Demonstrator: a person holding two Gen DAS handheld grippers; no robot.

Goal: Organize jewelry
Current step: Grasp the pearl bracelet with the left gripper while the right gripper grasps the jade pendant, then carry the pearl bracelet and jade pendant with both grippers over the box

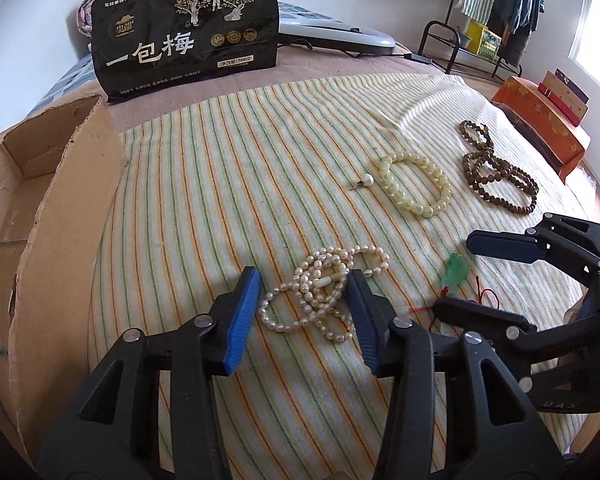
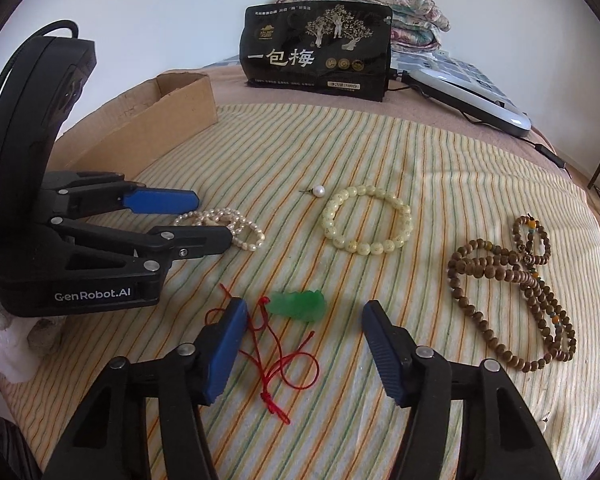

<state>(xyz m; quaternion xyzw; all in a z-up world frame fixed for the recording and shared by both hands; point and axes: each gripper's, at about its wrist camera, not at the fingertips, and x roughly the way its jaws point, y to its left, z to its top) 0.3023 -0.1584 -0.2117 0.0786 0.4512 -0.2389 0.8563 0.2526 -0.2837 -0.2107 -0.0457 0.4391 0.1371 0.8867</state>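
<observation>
On a striped cloth (image 1: 220, 184) lie a pearl necklace (image 1: 320, 288), a single pearl earring (image 1: 366, 180), a cream bead bracelet (image 1: 414, 184), a brown bead strand (image 1: 496, 168) and a green jade pendant (image 1: 454, 274) on a red cord. My left gripper (image 1: 304, 280) is open, its fingers either side of the pearl necklace (image 2: 220, 224). My right gripper (image 2: 304, 312) is open around the jade pendant (image 2: 298, 306) and its red cord (image 2: 276, 356). The bracelet (image 2: 366, 220), earring (image 2: 318, 191) and brown strand (image 2: 516, 284) lie beyond.
An open cardboard box (image 1: 32, 208) stands left of the cloth, also in the right wrist view (image 2: 156, 120). A black snack bag (image 1: 186, 32) stands at the back. A white device (image 1: 336, 36) with a cable lies behind. An orange box (image 1: 540, 120) sits at right.
</observation>
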